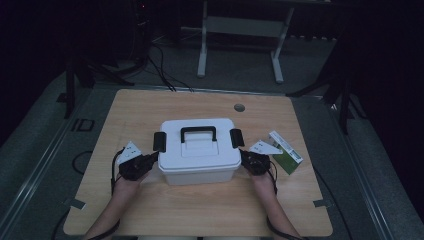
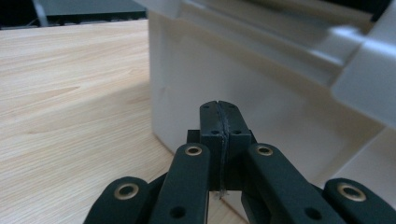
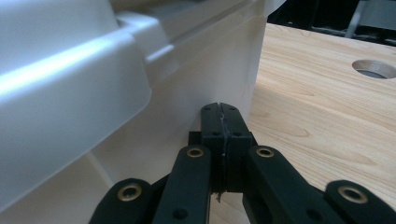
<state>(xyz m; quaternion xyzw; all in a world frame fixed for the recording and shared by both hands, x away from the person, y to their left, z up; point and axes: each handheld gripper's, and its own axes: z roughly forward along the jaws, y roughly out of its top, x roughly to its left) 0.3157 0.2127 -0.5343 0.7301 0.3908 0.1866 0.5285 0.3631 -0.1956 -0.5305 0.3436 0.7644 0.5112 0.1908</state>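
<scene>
I see a white storage box (image 1: 199, 150) sitting near the middle of the wooden surface (image 1: 150, 210), its lid on, with a black carry handle (image 1: 198, 133) on top and a black latch on each end, the left latch (image 1: 159, 142) and the right latch (image 1: 236, 138). My left gripper (image 1: 150, 161) is at the box's left end, low against the side wall, and my right gripper (image 1: 245, 158) is at the right end in the same way, so the box stands between the two. In the left gripper view the fingers (image 2: 211, 122) are pressed flat together with nothing between them, their tips right up against the white wall of the box (image 2: 261, 93) below the overhanging lid rim; I cannot tell whether they actually touch it. In the right gripper view the fingers (image 3: 211, 122) are likewise fully together and hold nothing, pointing at the box wall (image 3: 187, 102) just under the lid's edge. A round hole (image 3: 376, 68) in the surface shows on the far side of the box. To the right of my right gripper lies a small green and white carton (image 1: 286, 152), just beside it. The person's forearms come in from the near edge.
</scene>
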